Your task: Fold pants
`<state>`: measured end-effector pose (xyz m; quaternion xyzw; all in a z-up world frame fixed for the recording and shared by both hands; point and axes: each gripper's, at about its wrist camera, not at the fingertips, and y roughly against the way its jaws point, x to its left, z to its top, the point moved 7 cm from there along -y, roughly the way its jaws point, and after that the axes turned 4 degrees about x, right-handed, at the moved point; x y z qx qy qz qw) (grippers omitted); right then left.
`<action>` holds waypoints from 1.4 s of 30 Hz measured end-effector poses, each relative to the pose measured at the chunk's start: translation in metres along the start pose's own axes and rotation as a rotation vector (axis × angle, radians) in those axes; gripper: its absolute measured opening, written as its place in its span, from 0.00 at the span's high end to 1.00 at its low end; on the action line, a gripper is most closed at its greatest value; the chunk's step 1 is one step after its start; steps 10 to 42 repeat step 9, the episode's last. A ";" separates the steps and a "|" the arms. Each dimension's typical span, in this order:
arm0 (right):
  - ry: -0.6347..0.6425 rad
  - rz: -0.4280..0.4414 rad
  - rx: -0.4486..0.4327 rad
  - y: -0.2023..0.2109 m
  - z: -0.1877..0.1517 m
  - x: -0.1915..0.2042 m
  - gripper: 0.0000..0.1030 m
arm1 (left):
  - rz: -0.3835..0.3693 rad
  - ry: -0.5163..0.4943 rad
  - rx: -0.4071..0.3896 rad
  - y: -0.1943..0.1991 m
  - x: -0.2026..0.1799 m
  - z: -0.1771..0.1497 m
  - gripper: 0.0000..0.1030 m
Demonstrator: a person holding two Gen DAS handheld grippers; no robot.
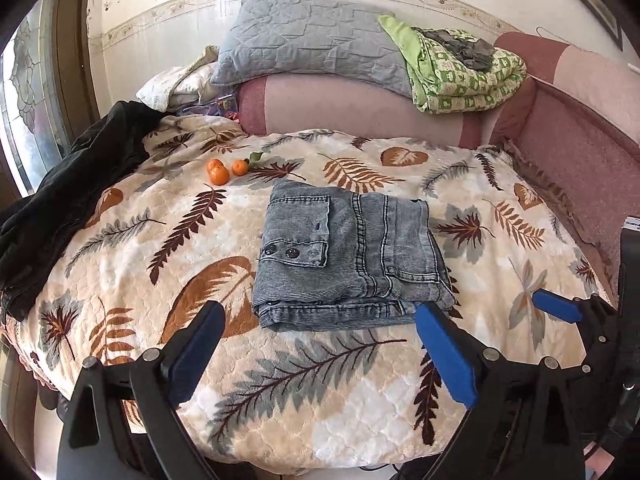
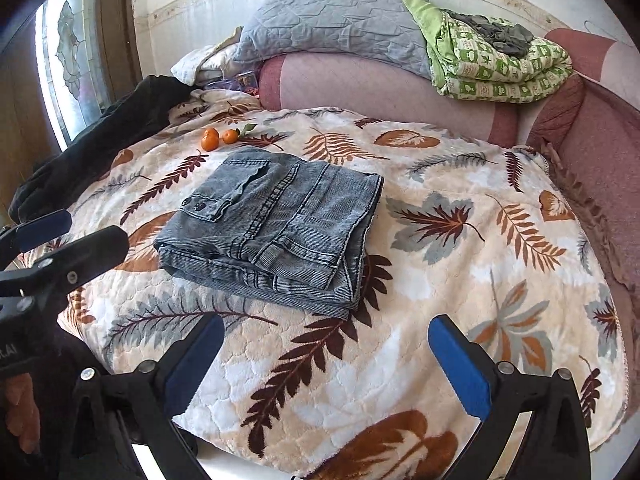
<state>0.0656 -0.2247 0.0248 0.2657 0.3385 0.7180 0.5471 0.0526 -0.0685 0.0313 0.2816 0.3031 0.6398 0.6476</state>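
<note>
The grey corduroy pants (image 1: 344,256) lie folded into a compact rectangle in the middle of the leaf-patterned blanket (image 1: 280,400); they also show in the right wrist view (image 2: 276,228). My left gripper (image 1: 320,312) is open and empty, just in front of the pants' near edge. My right gripper (image 2: 326,328) is open and empty, in front of and to the right of the pants. The right gripper's blue finger shows at the right edge of the left wrist view (image 1: 556,306). The left gripper shows at the left edge of the right wrist view (image 2: 76,240).
Three oranges (image 1: 224,170) lie behind the pants to the left. A black garment (image 1: 76,196) drapes over the bed's left edge. A grey pillow (image 1: 308,44) and a green folded quilt (image 1: 464,68) sit on the pink headboard cushion (image 1: 360,108).
</note>
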 end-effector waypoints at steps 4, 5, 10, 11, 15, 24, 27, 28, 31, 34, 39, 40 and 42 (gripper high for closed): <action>0.004 -0.002 0.003 -0.006 0.002 0.000 0.00 | -0.019 -0.008 0.003 -0.004 -0.001 0.002 0.02; 0.002 -0.004 0.006 -0.008 0.003 0.000 0.00 | -0.013 0.007 0.001 -0.005 0.002 0.003 0.01; -0.003 -0.006 0.011 -0.014 0.007 0.001 0.00 | 0.021 0.009 -0.008 -0.010 0.008 0.008 0.01; -0.003 -0.006 0.011 -0.014 0.007 0.001 0.00 | 0.021 0.009 -0.008 -0.010 0.008 0.008 0.01; -0.003 -0.006 0.011 -0.014 0.007 0.001 0.00 | 0.021 0.009 -0.008 -0.010 0.008 0.008 0.01; -0.003 -0.006 0.011 -0.014 0.007 0.001 0.00 | 0.021 0.009 -0.008 -0.010 0.008 0.008 0.01; -0.003 -0.006 0.011 -0.014 0.007 0.001 0.00 | 0.021 0.009 -0.008 -0.010 0.008 0.008 0.01; -0.003 -0.006 0.011 -0.014 0.007 0.001 0.00 | 0.021 0.009 -0.008 -0.010 0.008 0.008 0.01; -0.003 -0.006 0.011 -0.014 0.007 0.001 0.00 | 0.021 0.009 -0.008 -0.010 0.008 0.008 0.01; -0.003 -0.006 0.011 -0.014 0.007 0.001 0.00 | 0.021 0.009 -0.008 -0.010 0.008 0.008 0.01; -0.003 -0.006 0.011 -0.014 0.007 0.001 0.00 | 0.021 0.009 -0.008 -0.010 0.008 0.008 0.01; -0.003 -0.006 0.011 -0.014 0.007 0.001 0.00 | 0.021 0.009 -0.008 -0.010 0.008 0.008 0.01; -0.003 -0.006 0.011 -0.014 0.007 0.001 0.00 | 0.021 0.009 -0.008 -0.010 0.008 0.008 0.01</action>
